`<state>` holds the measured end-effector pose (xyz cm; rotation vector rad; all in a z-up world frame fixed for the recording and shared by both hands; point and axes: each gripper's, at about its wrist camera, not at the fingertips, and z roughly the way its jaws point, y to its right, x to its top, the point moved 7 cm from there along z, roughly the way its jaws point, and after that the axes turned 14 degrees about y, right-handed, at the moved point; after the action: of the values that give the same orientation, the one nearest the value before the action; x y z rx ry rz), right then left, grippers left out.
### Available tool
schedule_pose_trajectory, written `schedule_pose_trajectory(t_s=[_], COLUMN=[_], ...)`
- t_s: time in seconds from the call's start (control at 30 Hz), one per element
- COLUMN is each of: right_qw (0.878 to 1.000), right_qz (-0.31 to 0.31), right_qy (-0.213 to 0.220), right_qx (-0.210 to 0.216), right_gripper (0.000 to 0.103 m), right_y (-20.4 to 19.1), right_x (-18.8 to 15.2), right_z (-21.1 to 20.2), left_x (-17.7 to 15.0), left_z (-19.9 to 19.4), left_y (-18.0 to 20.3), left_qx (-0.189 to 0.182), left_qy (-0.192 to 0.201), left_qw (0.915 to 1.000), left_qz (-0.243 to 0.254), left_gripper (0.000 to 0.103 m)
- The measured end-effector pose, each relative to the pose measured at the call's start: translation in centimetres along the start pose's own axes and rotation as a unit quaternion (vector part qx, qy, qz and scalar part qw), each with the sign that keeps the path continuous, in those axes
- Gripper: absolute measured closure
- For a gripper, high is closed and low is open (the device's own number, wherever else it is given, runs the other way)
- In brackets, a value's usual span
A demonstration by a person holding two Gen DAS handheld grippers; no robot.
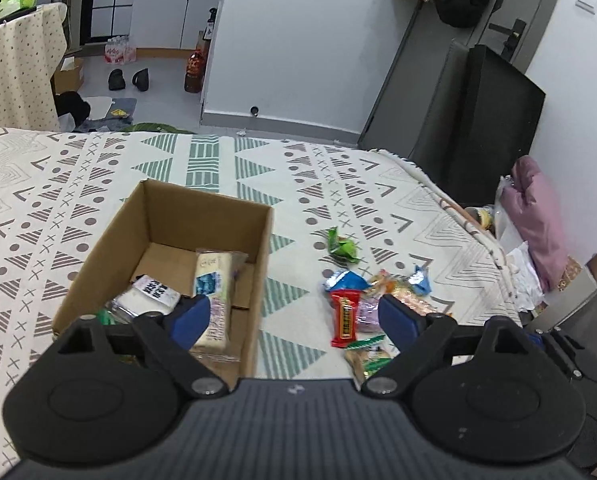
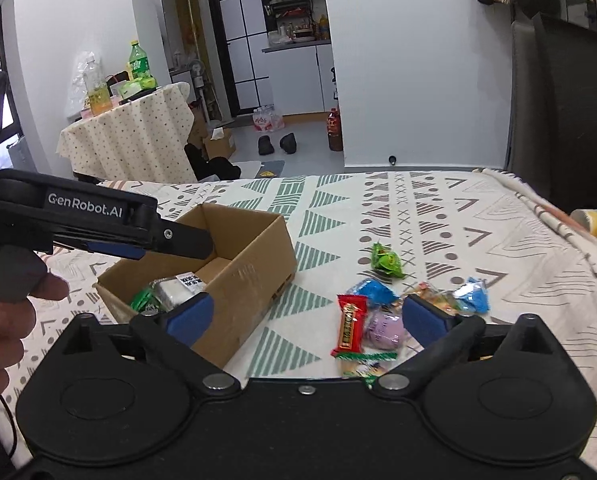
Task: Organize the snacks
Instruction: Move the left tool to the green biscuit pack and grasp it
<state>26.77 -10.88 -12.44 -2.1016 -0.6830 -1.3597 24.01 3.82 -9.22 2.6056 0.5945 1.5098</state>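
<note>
Jaws stand apart and empty on both grippers, the left gripper (image 1: pixel 294 318) over the near edge of the cardboard box (image 1: pixel 258 248) and the right gripper (image 2: pixel 306 318) near the loose snacks. A red bar (image 2: pixel 350 328) and purple packet (image 2: pixel 384 330) lie on the patterned bedspread (image 2: pixel 478 232) right of the box, blue packets (image 2: pixel 372 292) beyond, a green packet (image 2: pixel 386 260) farthest. A white cake pack (image 1: pixel 212 300) lies inside the box.

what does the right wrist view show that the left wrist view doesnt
Only the right wrist view shows the left gripper from the side above the cardboard box, plus the hand holding it. Only the left wrist view shows the long white packet lying in the box. Both show the box, the red snack bar and the green snack on the bedspread.
</note>
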Motion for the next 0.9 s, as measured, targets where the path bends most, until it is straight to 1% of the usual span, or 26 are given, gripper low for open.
schedule_pose_trajectory(t_s=[0.2,0.4,0.63,0.9], right_qw=[1.000,0.999,0.998,0.997], right_qz=[0.009,0.028,0.045,0.056], right_qy=[-0.012,-0.025,-0.028,-0.033], right_qx=[-0.007,-0.022,-0.037,-0.048], right_gripper=[0.000,0.000,0.000,0.000], right_y=[1.3,3.7,6.9,9.7], right_x=[-1.3,-2.7,-3.8,-4.9], right_z=[-1.3,-2.4,-2.9,-2.4], left_x=[-1.6,-3.2,-5.3,-7.3], left_z=[-0.1,0.4,2.3,4.9], left_y=[2.2,3.8,5.7,7.2], left_qx=[-0.003,-0.004,-0.004,-0.007], left_qy=[-0.011,-0.022,-0.044,-0.064], left_qw=[0.9999,0.9997,0.9990,0.9980], left_qz=[0.007,0.006,0.003,0.001], left_gripper=[0.010,0.010,0.010,0.010])
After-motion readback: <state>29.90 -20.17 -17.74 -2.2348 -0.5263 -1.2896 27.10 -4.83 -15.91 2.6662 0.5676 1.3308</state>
